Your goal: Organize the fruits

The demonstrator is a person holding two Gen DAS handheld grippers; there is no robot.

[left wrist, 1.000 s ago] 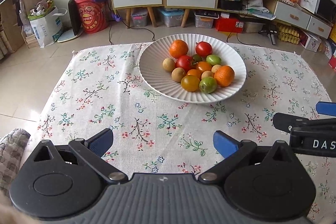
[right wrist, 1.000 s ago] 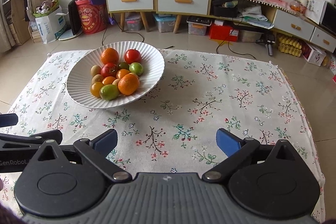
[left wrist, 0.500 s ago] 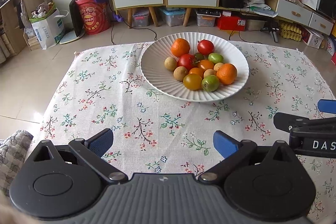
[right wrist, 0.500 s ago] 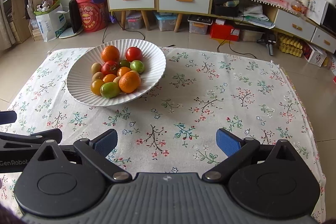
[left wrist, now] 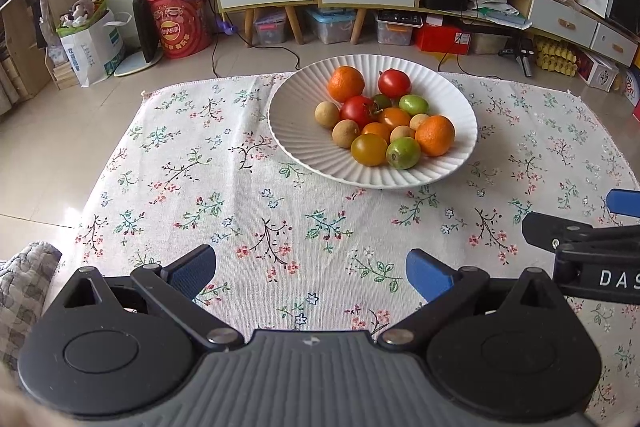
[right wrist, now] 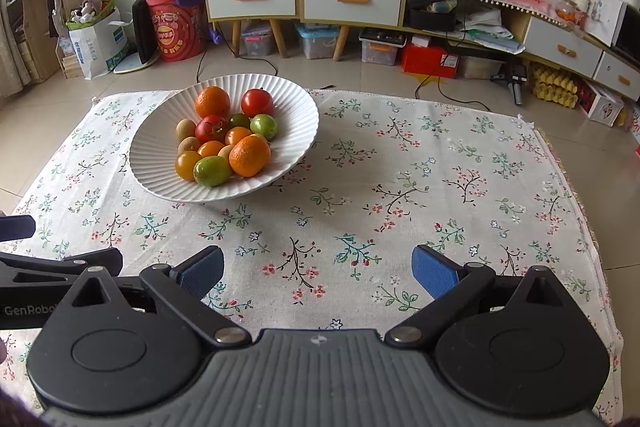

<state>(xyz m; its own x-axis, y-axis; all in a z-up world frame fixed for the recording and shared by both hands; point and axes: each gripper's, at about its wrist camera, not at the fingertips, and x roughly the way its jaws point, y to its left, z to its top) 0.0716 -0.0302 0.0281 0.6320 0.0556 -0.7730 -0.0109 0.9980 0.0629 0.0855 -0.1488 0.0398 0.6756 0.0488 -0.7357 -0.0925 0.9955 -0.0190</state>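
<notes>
**Both grippers open and empty before a full fruit bowl**

The desk, covered by a floral tablecloth [left wrist: 256, 211] of pale woven fabric printed with small sprigs, filled most of both views. Over its near edge hovered the left gripper [left wrist: 311, 273], its jaws spread wide with blue pads well apart, holding and touching nothing. The right gripper [right wrist: 318, 270] hung beside it in the same way, jaws wide open and empty above the cloth. Each gripper's black side showed at the edge of the other's view.

Farther back on the cloth sat the ribbed white bowl [left wrist: 296, 135], wide, shallow and round, with fine flutes running up to its rim. It lay ahead and slightly right of the left gripper, and ahead and left of the right gripper, well apart from both.

The fruit was heaped toward the bowl's right half. Two oranges [left wrist: 346, 83] with dimpled skin lay at the back and the right front. Two glossy red tomatoes [left wrist: 394, 83] sat behind and in the middle, the middle one with a dark stem. Smaller smooth orange fruits, a yellow-orange tomato [left wrist: 369, 149], two green fruits [left wrist: 403, 153] and several dull tan round fruits [left wrist: 345, 133] packed the remainder, touching one another.
</notes>
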